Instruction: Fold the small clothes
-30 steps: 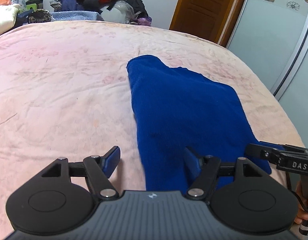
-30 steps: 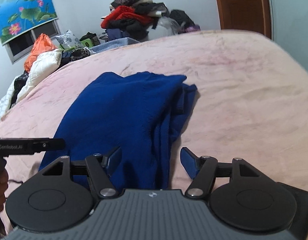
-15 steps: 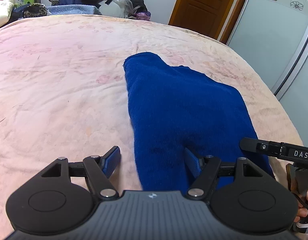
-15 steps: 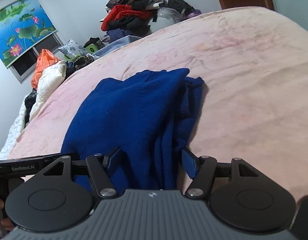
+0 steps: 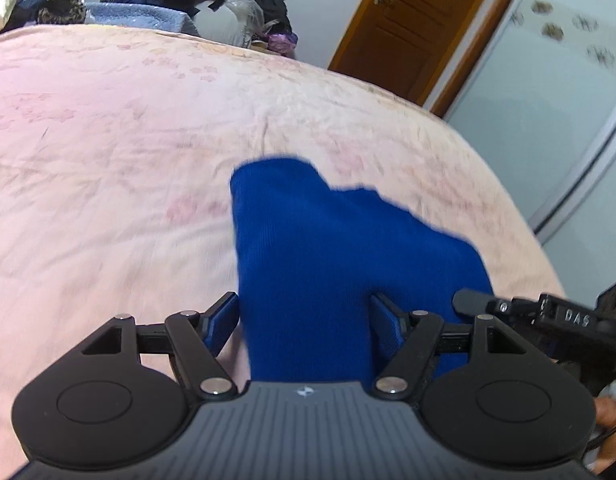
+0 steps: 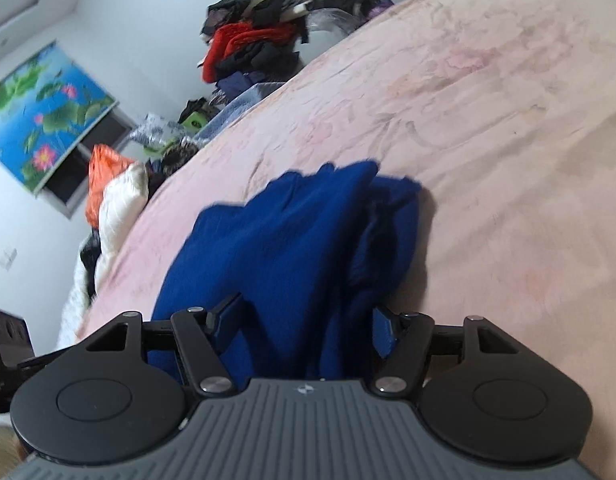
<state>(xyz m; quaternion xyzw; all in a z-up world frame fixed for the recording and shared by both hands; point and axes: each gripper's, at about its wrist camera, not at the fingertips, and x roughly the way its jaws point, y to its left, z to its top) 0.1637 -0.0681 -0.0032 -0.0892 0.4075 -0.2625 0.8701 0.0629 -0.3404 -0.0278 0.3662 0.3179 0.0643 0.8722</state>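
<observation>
Both tongs stand wide apart: the left gripper (image 5: 304,322) straddles the near left edge of the blue garment (image 5: 328,248), the right gripper (image 6: 306,322) its near right edge (neither pad visibly pinches cloth). The garment lies folded lengthwise on the pink bedspread (image 5: 108,160). Beyond, a clothes heap (image 6: 260,44) sits against the wall.

A bed (image 5: 108,184) carries everything, covered by a pale pink blanket (image 6: 508,128) with a faint flower print and shallow creases. Directly on it lies a folded blue garment (image 5: 328,248), stretching from the 6 o'clock edge of the left wrist view up toward its centre. In the right wrist view the same garment (image 6: 276,248) shows stacked layers along its 3 o'clock side, its far end bunched.
</observation>
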